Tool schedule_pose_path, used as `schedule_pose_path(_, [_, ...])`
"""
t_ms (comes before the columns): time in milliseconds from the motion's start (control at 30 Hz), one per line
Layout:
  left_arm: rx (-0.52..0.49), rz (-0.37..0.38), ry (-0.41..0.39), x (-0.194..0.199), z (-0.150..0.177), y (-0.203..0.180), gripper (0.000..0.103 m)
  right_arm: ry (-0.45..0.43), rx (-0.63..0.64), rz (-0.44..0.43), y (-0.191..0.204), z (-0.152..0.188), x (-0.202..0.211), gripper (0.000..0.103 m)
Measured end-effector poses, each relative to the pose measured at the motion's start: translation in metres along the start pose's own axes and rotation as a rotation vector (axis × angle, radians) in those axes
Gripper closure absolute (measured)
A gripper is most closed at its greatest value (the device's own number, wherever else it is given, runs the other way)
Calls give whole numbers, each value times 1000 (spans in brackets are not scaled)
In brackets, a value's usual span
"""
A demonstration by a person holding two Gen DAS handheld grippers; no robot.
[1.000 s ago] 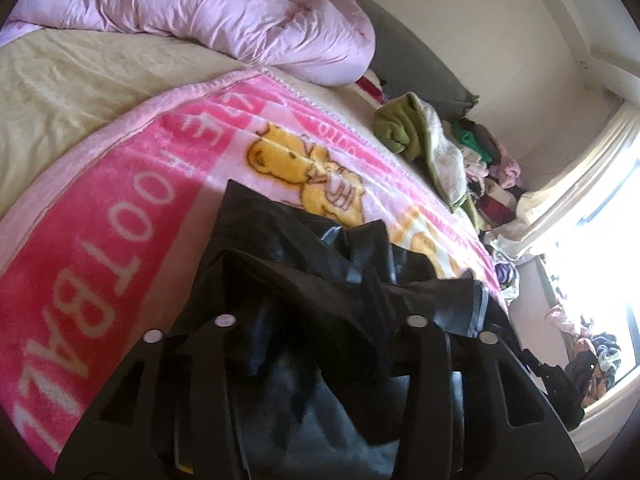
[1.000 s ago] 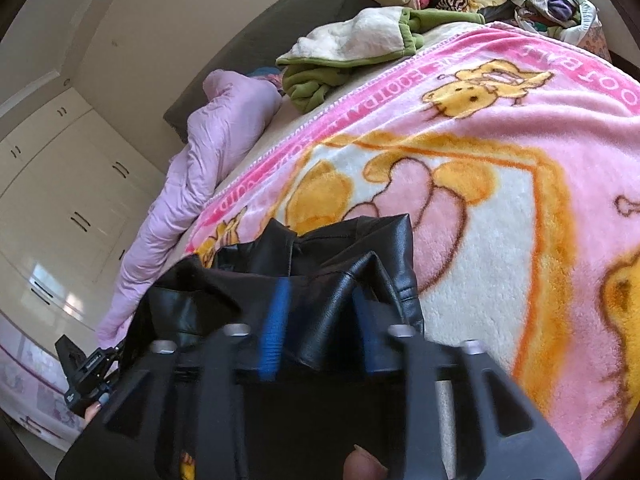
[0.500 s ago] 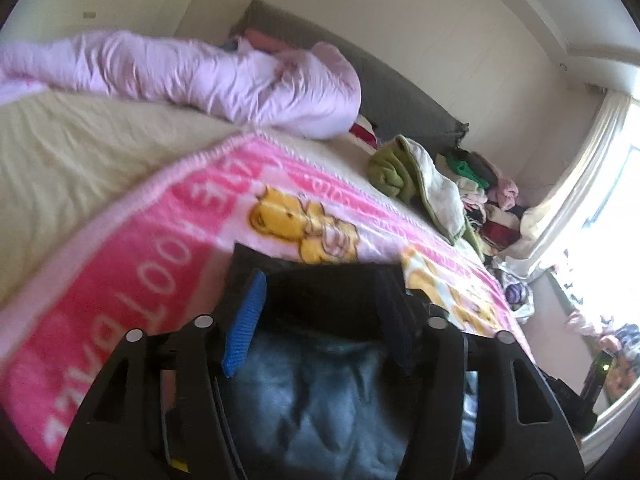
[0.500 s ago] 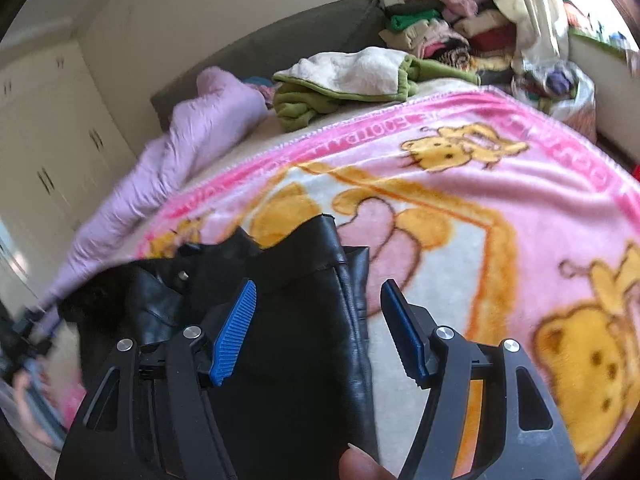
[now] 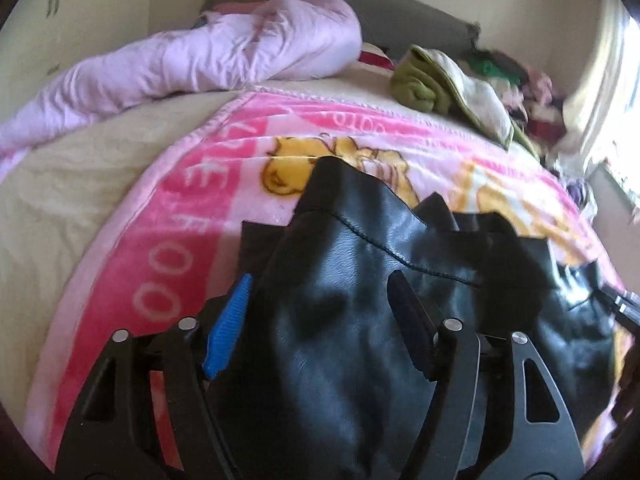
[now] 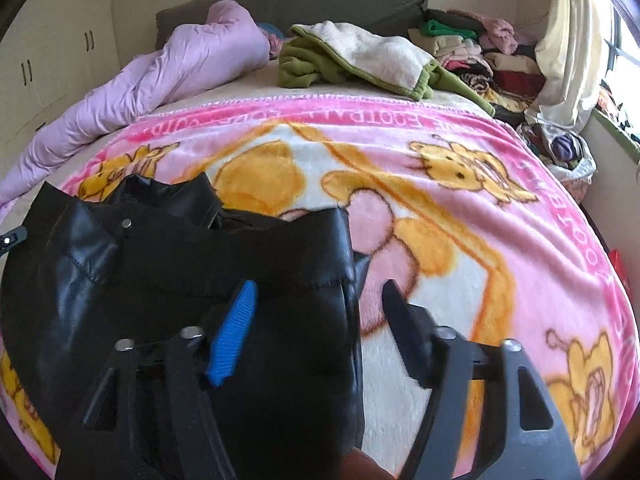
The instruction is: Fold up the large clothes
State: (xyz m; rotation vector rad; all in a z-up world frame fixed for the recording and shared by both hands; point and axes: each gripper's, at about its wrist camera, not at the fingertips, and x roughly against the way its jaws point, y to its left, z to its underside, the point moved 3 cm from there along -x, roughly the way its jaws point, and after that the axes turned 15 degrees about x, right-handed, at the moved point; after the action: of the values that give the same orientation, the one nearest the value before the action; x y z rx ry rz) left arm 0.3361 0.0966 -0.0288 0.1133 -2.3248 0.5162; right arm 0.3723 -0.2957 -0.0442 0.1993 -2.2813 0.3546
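A black leather jacket [image 5: 360, 280] lies bunched on a pink cartoon blanket [image 5: 168, 248] that covers the bed. In the left wrist view the left gripper [image 5: 320, 312] hangs over the jacket with its jaws spread wide and nothing between them; the leather fills the gap below and runs off to the right, where a strap end shows near the picture's edge. The right wrist view shows what the left does not: the jacket's right edge and hem, a metal snap [image 6: 127, 223] near the collar, and bare blanket beyond. There the right gripper [image 6: 316, 308] is also released, one finger over the jacket [image 6: 180, 280] and the other over the blanket [image 6: 520, 240]. Both views take in a lilac quilt [image 6: 180, 68] heaped by the headboard and a green and cream throw [image 6: 360, 56]; only the right view gives a sharp look at the stacked clothes [image 6: 480, 52] by the curtain [image 6: 568, 40].
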Motion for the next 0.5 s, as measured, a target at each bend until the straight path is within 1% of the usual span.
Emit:
schedule_pose_path(33, [-19, -16, -5, -3, 0, -2, 70, -5, 6, -1, 0, -1, -2, 68])
schedule_pose_path(67, [-31, -31, -15, -4, 0, -2, 77, -9, 6, 14, 0, -1, -2, 71])
schedule_pose_path(100, [-34, -30, -23, -3, 0, 1, 87, -14, -3, 18, -1, 0, -2, 81])
schedule_pose_path(133, [-26, -14, -26, 0, -1, 2, 90, -25, -19, 16, -3, 0, 0, 84])
schedule_pose_path(200, [-23, 12, -54, 10, -5, 2, 97, -46, -47, 21, -8, 1, 8, 85])
schedule_pose_path(233, [-30, 21, -72, 16, -7, 0, 98, -63, -64, 15, -11, 1, 13, 86])
schedule_pose_path(300, [-28, 47, -106, 28, -10, -4, 99, -117, -118, -25, -21, -1, 28, 86])
schedule_pose_path(433, [-16, 86, -189, 56, -21, -11, 100, -197, -218, -101, -35, -13, 53, 86])
schedule_pose_path(500, [-1, 83, -218, 63, -27, -14, 100, -226, -273, -127, -42, -20, 62, 86])
